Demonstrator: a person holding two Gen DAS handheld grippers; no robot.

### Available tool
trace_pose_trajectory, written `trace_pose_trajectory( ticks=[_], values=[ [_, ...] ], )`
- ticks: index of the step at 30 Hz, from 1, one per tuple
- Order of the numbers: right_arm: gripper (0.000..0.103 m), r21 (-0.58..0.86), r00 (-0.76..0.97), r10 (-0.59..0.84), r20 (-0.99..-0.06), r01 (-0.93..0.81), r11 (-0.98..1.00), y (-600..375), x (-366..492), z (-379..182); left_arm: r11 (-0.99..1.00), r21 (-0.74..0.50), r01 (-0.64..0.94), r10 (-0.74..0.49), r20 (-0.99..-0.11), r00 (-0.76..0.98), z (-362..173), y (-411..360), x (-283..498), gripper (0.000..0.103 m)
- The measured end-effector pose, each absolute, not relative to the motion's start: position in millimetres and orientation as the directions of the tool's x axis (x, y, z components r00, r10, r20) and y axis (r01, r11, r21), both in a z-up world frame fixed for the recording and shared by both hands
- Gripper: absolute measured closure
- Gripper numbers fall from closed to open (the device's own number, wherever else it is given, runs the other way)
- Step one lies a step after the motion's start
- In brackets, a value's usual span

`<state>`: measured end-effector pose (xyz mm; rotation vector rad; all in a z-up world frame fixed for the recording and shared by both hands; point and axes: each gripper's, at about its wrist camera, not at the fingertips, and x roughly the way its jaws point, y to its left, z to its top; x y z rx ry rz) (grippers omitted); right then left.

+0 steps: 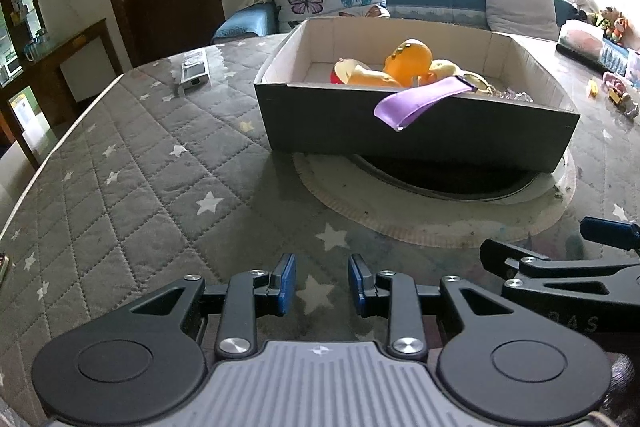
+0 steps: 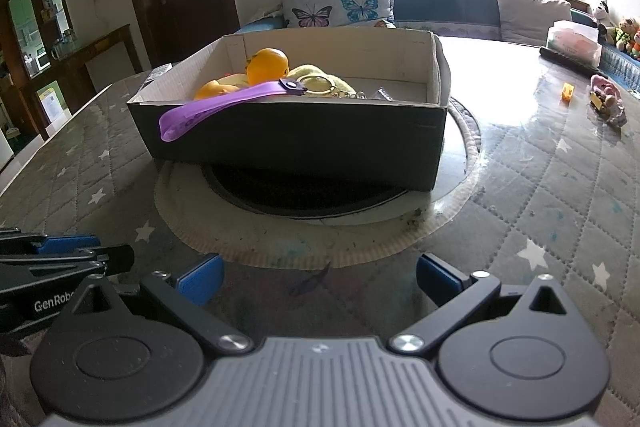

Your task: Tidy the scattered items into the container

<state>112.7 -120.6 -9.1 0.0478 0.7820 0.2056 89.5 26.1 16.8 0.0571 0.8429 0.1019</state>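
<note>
The left gripper [image 1: 322, 285] and right gripper [image 2: 320, 281] are held empty, jaws parted. Ahead, the strap [image 1: 420, 103] is draped over the box [image 1: 400, 131] wall, nearer the left.

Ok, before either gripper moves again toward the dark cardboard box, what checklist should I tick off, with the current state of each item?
1. Left gripper empty, blue pads apart: ok.
2. Right gripper empty, jaws wide: ok.
3. Purple strap of the keyring fully inside the dark cardboard box: not ok, its end hangs over the near wall.
4. Orange plush toy inside the box: ok.
5. Scattered items all gathered: not ok; a small yellow piece and a pink toy lie on the quilted star-print table cover.
6. Box sitting flat: cannot tell; it rests partly over a round dark recess.
</note>
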Motion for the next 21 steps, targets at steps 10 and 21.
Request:
trace_pose_trajectory(
  ticks=[10,21],
  values=[
    [0.0,0.119,0.693,0.195,-0.694,-0.157,0.98,-120.9,116.3,-9.3,0.996,0.073,-0.059,0.094,-0.757,0.647,13.7,26.0,94.1,0.072],
    [0.0,0.116,0.69,0.197,-0.696,-0.162,0.98,-118.1,119.4,-9.8,0.994,0.081,-0.075,0.11,-0.752,0.65,16.0,27.9,98.4,0.072]
  ],
)
